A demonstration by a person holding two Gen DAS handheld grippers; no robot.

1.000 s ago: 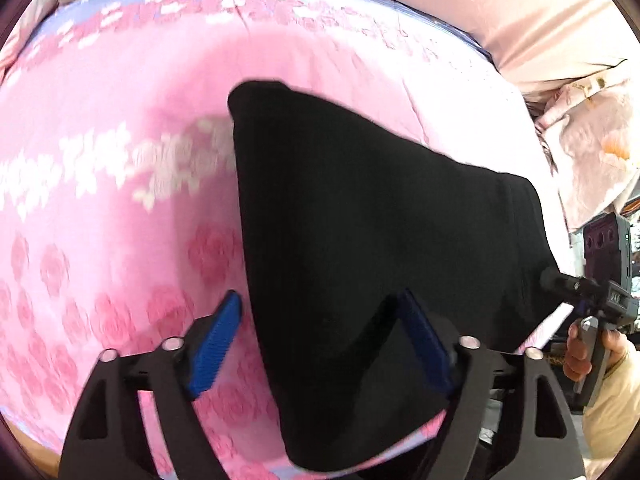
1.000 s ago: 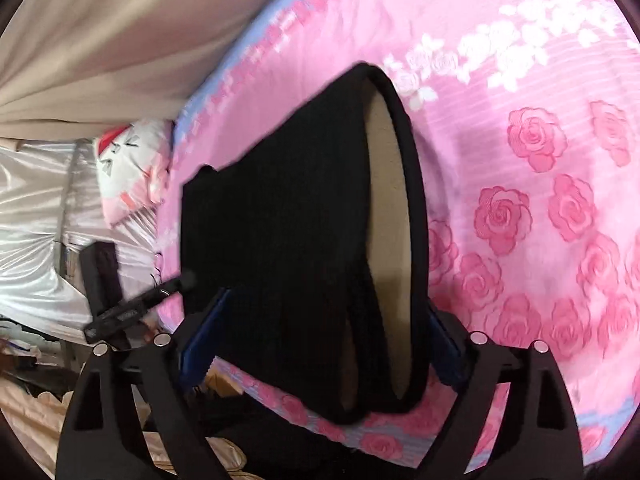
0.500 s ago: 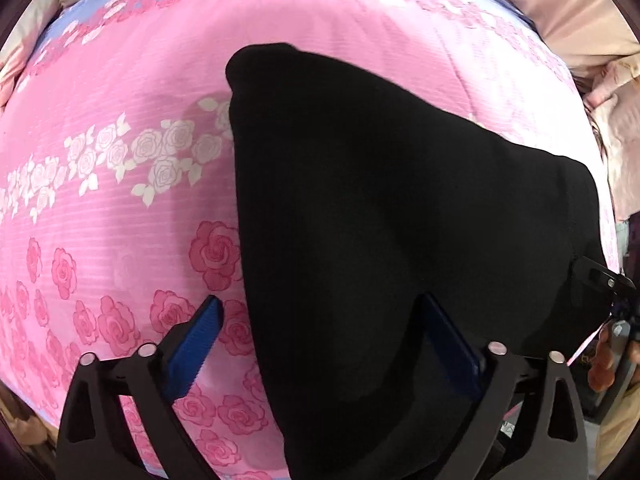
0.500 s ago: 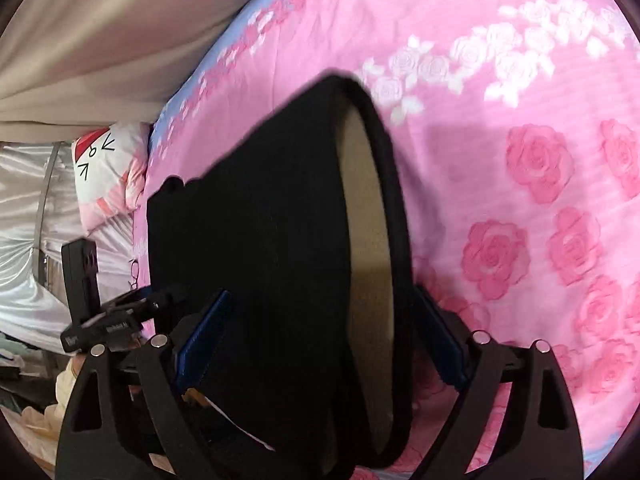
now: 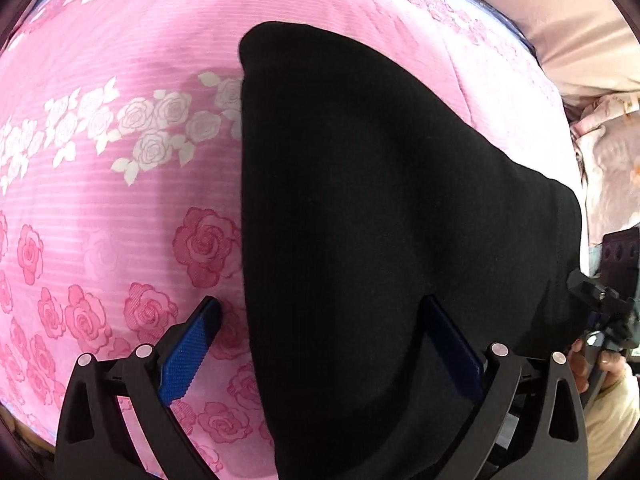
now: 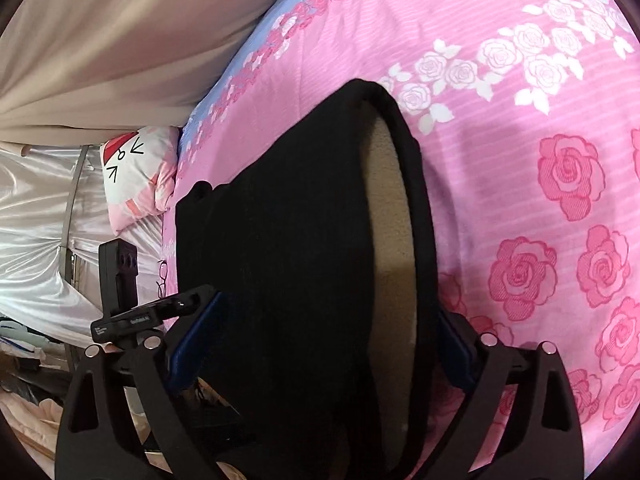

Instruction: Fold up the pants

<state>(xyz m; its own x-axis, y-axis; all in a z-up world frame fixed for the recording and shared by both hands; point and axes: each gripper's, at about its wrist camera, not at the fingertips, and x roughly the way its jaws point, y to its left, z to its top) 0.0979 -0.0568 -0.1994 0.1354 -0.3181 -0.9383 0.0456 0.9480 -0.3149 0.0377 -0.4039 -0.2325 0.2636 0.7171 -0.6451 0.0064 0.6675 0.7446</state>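
While both hand-held grippers, the left hand-held gripper [image 5: 320,340] and the right hand-held gripper [image 6: 324,336], gape wide around black pants [image 5: 380,220] at lower frame, closing on matching edges should keep the fold square on the bed [image 5: 120,100].

left gripper [image 5: 320,344]: jaws spread wide, blue pads [image 5: 188,356] apart, angled forward and down. right gripper [image 6: 320,344]: jaws likewise spread wide, blue pads [image 6: 192,344] apart. person's hand [image 5: 592,364] grips the right gripper's handle, low at right in the left view.
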